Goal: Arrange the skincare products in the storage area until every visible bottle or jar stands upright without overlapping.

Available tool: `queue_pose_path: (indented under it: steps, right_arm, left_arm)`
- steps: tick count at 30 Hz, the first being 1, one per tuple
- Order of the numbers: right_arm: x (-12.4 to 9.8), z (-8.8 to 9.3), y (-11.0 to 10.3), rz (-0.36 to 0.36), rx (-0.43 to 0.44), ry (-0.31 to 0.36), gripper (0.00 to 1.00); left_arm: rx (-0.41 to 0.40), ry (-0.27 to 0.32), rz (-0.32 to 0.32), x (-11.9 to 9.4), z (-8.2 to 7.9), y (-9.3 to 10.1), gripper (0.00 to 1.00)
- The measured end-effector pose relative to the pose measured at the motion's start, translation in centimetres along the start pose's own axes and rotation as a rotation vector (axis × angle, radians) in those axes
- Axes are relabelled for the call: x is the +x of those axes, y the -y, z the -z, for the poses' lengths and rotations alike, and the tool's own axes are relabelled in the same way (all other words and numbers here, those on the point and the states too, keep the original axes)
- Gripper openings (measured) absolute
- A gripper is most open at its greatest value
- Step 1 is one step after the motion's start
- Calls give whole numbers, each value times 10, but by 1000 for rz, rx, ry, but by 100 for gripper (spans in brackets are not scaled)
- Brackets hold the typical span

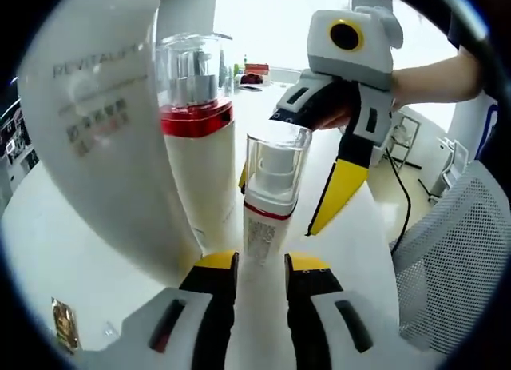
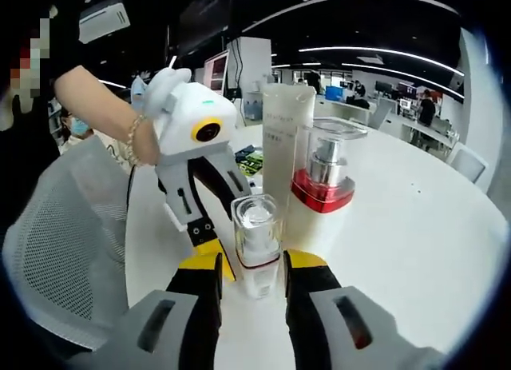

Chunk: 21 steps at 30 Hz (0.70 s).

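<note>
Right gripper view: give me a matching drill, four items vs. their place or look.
Items:
1. small pump bottle
2. red-collared bottle
3. tall white tube
4. mesh chair

Descriptions:
A. off the table, at the view's left
B. rearmost, printed text on it
C. between the yellow jaw tips
D. big clear cap, beside the tube

Pairs: 1-C, 2-D, 3-B, 4-A
</note>
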State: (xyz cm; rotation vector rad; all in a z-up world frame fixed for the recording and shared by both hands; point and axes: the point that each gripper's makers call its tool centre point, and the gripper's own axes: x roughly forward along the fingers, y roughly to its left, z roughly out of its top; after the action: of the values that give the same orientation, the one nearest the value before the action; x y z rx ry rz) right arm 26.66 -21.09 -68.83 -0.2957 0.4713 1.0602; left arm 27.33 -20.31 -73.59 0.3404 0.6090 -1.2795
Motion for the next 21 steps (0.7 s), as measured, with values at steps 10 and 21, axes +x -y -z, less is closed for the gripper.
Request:
queue_pose_path:
  steps: [10,21]
  right_arm:
    - [-12,4,-2,49,48,8,40]
    - [-24,-6,-12,81,135,85,51]
  left_arm:
    - [-53,12,-16,-16,1,4,26]
    - [-144,11,-63,-41,13,11,32]
